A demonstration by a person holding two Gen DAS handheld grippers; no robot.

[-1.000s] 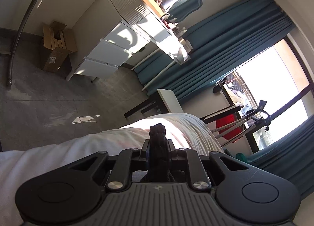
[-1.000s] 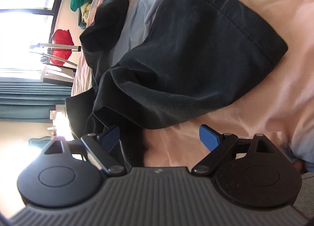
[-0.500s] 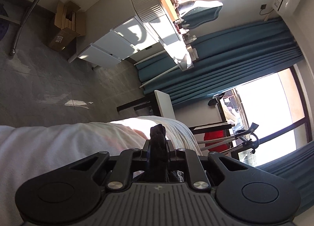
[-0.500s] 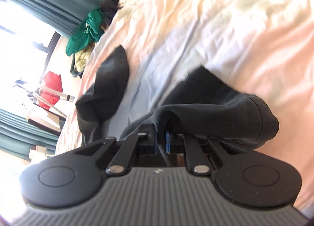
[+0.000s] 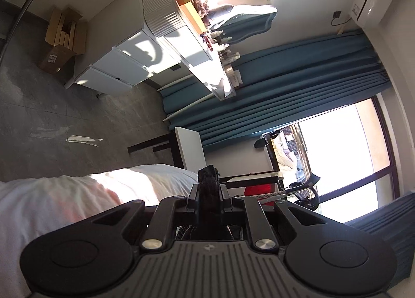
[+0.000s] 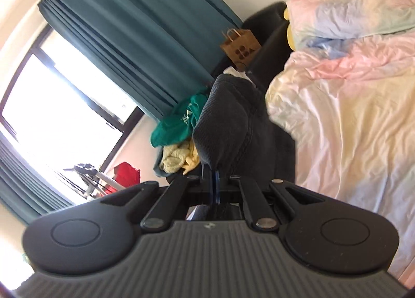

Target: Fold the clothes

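Left tongs: in the left wrist view we see the left gripper [image 5: 208, 189] with jaws fully together, pinching a thick bunched edge of the dark garment [image 5: 207, 181]; a nub of cloth sticks out past the tips.
Left view, surroundings: camera is rolled and looks out over the edge of the bed [image 5: 77, 194] toward the white dresser [image 5: 145, 46] and blue curtains [image 5: 285, 85]. We can't see the rest of the garment from here.
Right tongs: in the right wrist view the right gripper [image 6: 214, 181] is also clamped tight, blue pads pressed on a fold of the same dark garment [image 6: 228, 121].
Garment position: it bulges up beyond the right tips, apparently lifted off the pastel sheet [image 6: 350, 116]; the far part is hidden.
Background: green clothes pile [image 6: 179, 124] beside the bed, apart from the job.
Step, our read: both ends gripped and lifted, i.e. mid-fold carry or spread.
Next move needs: even tension between the grippers, aligned edges, lay-down on a flat part of the bed before either releases.
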